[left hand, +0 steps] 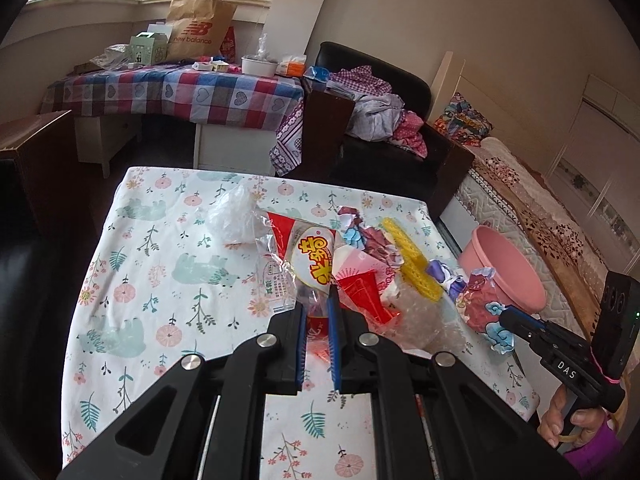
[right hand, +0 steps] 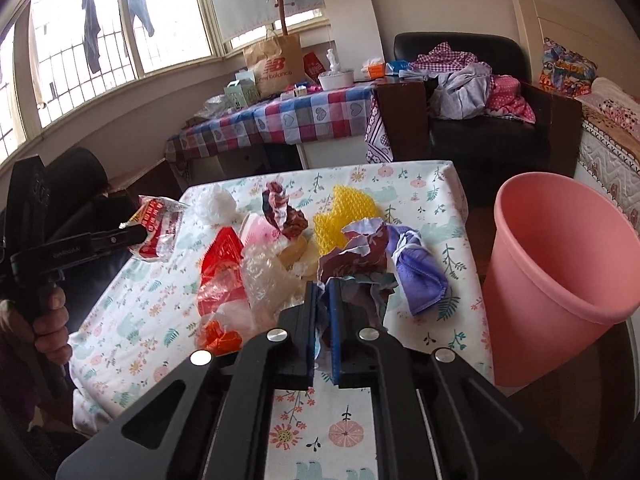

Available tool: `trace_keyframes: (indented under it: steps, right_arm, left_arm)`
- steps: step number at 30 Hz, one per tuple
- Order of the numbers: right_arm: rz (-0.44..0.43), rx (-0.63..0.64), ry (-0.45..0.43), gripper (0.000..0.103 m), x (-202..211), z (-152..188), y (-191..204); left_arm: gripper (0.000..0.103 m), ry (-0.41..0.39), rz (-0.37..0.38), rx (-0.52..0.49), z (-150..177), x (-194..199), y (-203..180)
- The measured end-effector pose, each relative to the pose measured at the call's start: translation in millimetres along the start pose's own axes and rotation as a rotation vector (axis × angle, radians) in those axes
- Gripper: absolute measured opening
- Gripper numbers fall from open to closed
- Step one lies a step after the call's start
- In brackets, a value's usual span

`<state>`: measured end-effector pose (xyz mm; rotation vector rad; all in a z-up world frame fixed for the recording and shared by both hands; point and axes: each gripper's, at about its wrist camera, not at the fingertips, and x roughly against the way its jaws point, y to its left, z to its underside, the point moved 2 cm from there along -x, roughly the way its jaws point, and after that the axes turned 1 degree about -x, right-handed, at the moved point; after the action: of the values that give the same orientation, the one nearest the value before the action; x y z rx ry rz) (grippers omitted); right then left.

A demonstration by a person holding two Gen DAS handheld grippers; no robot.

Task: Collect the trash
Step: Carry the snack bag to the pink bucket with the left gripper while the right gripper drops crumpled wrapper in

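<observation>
A heap of trash lies on the floral-cloth table [left hand: 168, 280]: a white plastic wad [left hand: 234, 216], yellow mesh [left hand: 412, 264], a purple mask [right hand: 420, 276], a red bag [right hand: 222, 268] and clear film [right hand: 266, 280]. My left gripper [left hand: 318, 308] is shut on a red-and-clear snack wrapper [left hand: 312, 256], held above the table; it also shows in the right wrist view [right hand: 158, 232]. My right gripper [right hand: 325, 292] is shut on a crumpled maroon-and-blue paper [right hand: 356, 252], also seen in the left wrist view [left hand: 486, 312]. A pink bin [right hand: 556, 276] stands right of the table.
Behind the table stand a plaid-covered desk [left hand: 180, 92] with a paper bag and boxes, and a black armchair [left hand: 400, 136] piled with clothes. A bed [left hand: 540, 208] runs along the right, just beyond the bin. A dark cabinet [left hand: 36, 160] stands at the left.
</observation>
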<state>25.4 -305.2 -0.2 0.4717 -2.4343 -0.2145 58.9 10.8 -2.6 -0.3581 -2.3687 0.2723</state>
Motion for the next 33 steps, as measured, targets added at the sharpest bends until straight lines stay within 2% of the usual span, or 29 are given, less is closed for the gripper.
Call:
trace_keyframes:
  steps: [7,16,26,33]
  right_arm:
    - [0.055,-0.025,-0.110,0.006,33.6,-19.3,-22.7]
    - [0.197,-0.161,-0.198,0.006,59.6,-33.4,-92.9]
    - [0.269,-0.253,-0.198,0.006,57.1,-28.7,-144.9]
    - [0.307,-0.296,-0.182,0.006,44.8,-28.1,-167.4]
  left_arm:
    - [0.008,-0.025,0.089,-0.065,-17.4,0.2,-43.2]
    - [0.008,-0.008,0.256,-0.212,-35.9,-33.1,-142.1]
    - [0.008,0.043,0.363,-0.366,-40.7,-98.4,-251.9]
    - [0.008,0.105,0.385,-0.399,-35.6,-150.7,-299.3]
